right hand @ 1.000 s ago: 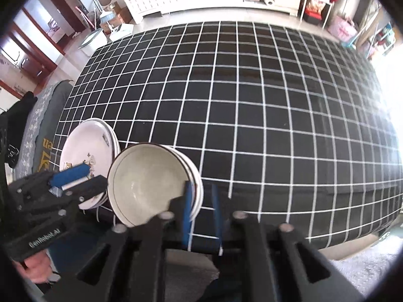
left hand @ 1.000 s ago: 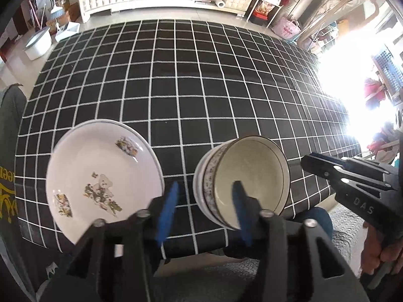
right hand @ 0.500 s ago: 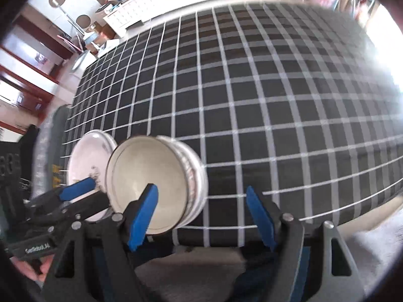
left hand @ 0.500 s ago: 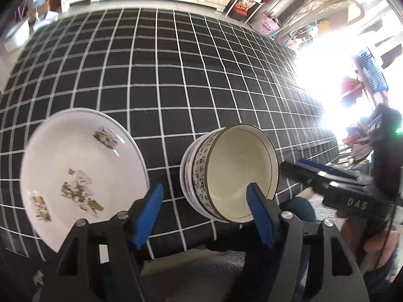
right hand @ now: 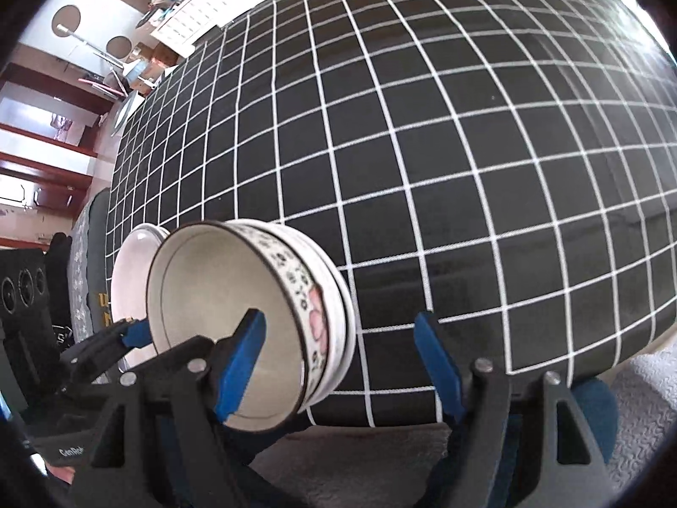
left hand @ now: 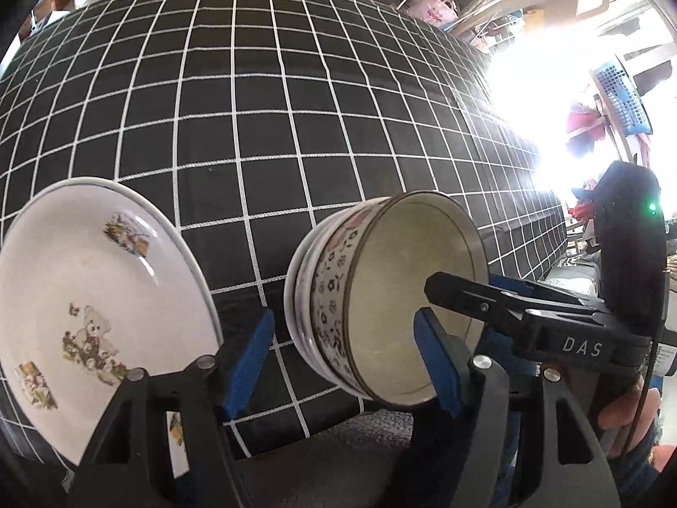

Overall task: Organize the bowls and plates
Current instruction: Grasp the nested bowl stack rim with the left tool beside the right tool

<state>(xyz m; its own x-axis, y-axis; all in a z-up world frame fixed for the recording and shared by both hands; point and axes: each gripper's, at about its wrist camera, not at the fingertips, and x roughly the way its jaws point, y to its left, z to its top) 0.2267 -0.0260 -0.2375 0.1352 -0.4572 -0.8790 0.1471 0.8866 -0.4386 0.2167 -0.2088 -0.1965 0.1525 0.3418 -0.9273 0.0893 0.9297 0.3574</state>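
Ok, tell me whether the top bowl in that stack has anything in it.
Empty. The top bowl shows a bare pale inside in both wrist views, nothing lying in it.

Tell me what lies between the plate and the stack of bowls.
Only bare checked tablecloth separates the plate from the stack of bowls; nothing else sits there. The left wrist view shows it best, above the left gripper's blue pad.

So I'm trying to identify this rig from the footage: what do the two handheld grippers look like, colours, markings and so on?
Both are black plastic two-finger clamps with blue pads and silver pivot screws. Seen from the left wrist, the right gripper bears white "DAS" lettering; behind it sits a black housing with a green light. The left gripper looks the same; from the right wrist, its side shows partly legible white lettering. No sleeves are visible.
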